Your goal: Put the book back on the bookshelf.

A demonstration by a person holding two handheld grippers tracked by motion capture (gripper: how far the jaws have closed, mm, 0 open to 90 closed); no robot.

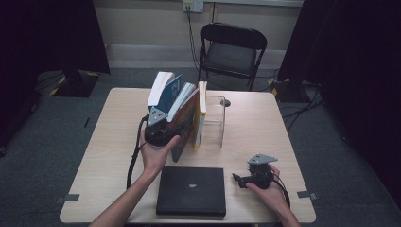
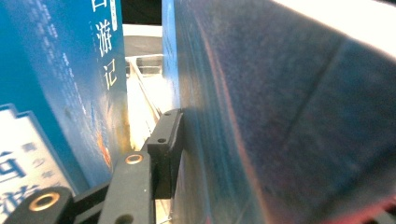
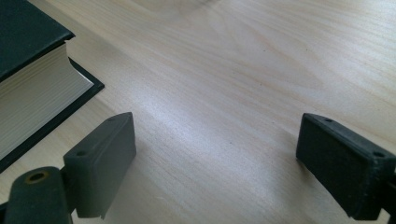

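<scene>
Your left gripper (image 1: 161,124) stood at the near end of the row of leaning books, at about 11 o'clock from the black hardcover book (image 1: 191,190). In the left gripper view one jaw lay flat against the dark-covered book (image 2: 289,121), with the blue book (image 2: 51,88) apart on its other side; the second jaw was hidden, so you cannot tell whether the book was clamped or let go. The books' long axes ran up from the table (image 1: 108,142), tilted toward 11 o'clock, beside the clear acrylic stand (image 1: 213,120). Your left hand (image 1: 156,153) was the nearer, its wrist pointing forward. Your right gripper (image 1: 247,178) rested at 3 o'clock from the hardcover book, jaws spread and empty.
</scene>
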